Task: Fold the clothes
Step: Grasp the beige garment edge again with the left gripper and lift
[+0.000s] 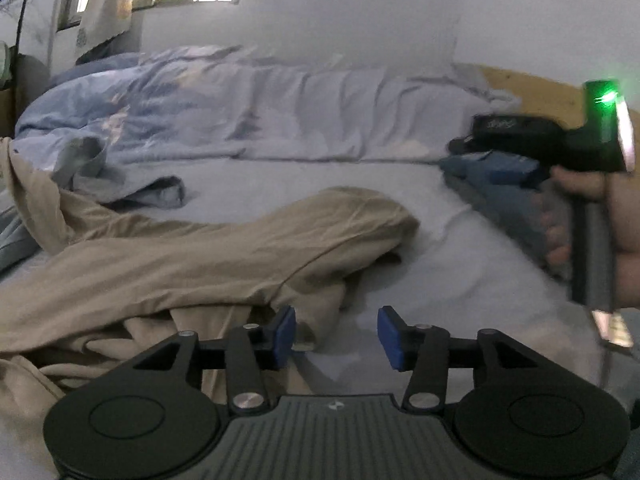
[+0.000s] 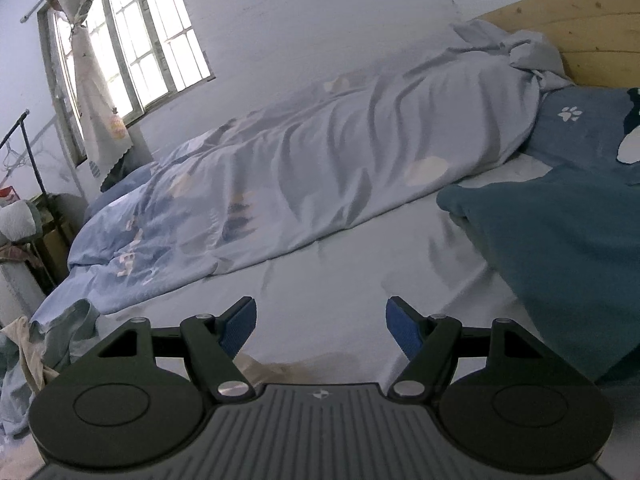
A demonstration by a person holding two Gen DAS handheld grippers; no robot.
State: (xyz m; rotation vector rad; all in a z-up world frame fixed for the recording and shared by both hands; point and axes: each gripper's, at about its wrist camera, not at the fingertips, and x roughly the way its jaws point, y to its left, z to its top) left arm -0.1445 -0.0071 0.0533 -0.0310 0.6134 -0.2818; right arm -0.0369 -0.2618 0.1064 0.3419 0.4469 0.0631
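Here, left tongs (image 1: 337, 334) apart and empty just above a crumpled tan shirt (image 1: 192, 256) on the bed (image 1: 440, 264), right tongs (image 2: 321, 328) apart and empty, blue blanket (image 2: 560, 248) on the right.

A home bedroom — rumpled duvet (image 2: 280, 184), wooden headboard (image 2: 592, 28), curtained window (image 2: 148, 40).

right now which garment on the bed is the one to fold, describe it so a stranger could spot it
Start at the bed with its pale blue sheet, the rumpled blue duvet along the wall side. In front of the duvet sprawls a beige garment, crumpled and unfolded. It is the only tan cloth; everything around it is blue.
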